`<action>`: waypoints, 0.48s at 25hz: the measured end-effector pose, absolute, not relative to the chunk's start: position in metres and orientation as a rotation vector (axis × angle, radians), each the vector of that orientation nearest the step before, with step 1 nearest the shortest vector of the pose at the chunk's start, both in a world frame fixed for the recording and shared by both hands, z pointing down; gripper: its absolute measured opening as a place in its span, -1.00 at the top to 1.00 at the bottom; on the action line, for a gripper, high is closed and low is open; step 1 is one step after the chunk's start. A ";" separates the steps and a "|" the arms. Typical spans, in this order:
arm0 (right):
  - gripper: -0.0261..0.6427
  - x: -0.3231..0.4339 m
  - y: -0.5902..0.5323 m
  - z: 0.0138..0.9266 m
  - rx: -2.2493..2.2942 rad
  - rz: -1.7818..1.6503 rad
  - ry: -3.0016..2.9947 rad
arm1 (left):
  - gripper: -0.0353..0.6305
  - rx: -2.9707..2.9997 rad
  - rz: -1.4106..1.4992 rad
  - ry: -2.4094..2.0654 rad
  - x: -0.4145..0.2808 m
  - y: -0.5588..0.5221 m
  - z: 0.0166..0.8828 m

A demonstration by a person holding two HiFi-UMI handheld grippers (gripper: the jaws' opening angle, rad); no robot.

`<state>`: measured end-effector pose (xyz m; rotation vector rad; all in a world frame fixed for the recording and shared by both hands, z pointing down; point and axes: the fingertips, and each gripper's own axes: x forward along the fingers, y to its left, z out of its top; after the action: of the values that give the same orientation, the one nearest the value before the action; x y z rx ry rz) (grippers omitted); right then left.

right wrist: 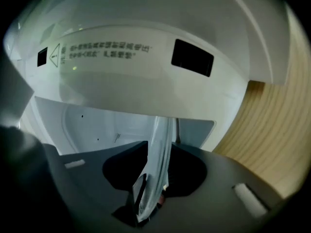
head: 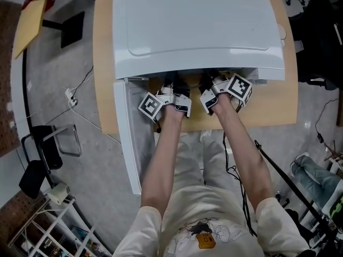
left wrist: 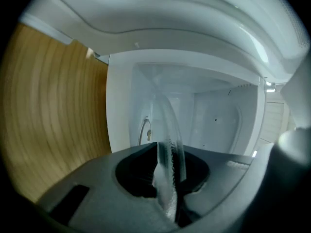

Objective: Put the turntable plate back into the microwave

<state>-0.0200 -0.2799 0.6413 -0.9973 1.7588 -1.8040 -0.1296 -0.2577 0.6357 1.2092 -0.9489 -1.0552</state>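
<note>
The white microwave stands on a wooden table, its door swung open towards me on the left. Both grippers reach level into its mouth, and the overhanging top hides their tips in the head view. The clear glass turntable plate shows edge-on in both gripper views and runs into the white cavity. My left gripper is shut on the plate's rim. My right gripper has the plate's opposite rim between its jaws, which stand apart with a dark gap beside the glass.
The table's wood lies close on the outer side of each gripper. A warning label sits on the microwave's front above the opening. A black chair, floor cables and a white shelf are to my left.
</note>
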 end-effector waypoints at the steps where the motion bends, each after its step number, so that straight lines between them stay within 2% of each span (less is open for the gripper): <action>1: 0.63 -0.018 -0.276 0.643 -1.022 -1.819 1.739 | 0.79 1.210 -1.052 -0.952 -0.130 -0.258 0.635; 9: 0.50 -0.024 -0.228 0.644 -0.913 -1.866 1.678 | 0.79 1.212 -1.052 -0.957 -0.129 -0.258 0.634; 10: 0.53 -0.029 -0.226 0.642 -0.892 -1.868 1.689 | 0.79 1.213 -1.049 -0.956 -0.128 -0.257 0.634; 12: 0.74 -0.033 -0.224 0.639 -0.871 -1.875 1.691 | 0.79 1.214 -1.044 -0.955 -0.126 -0.253 0.633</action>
<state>-0.0330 -0.2240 0.6392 -0.8711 1.6910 -1.8754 -0.1260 -0.2532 0.6333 1.2142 -0.9545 -1.0436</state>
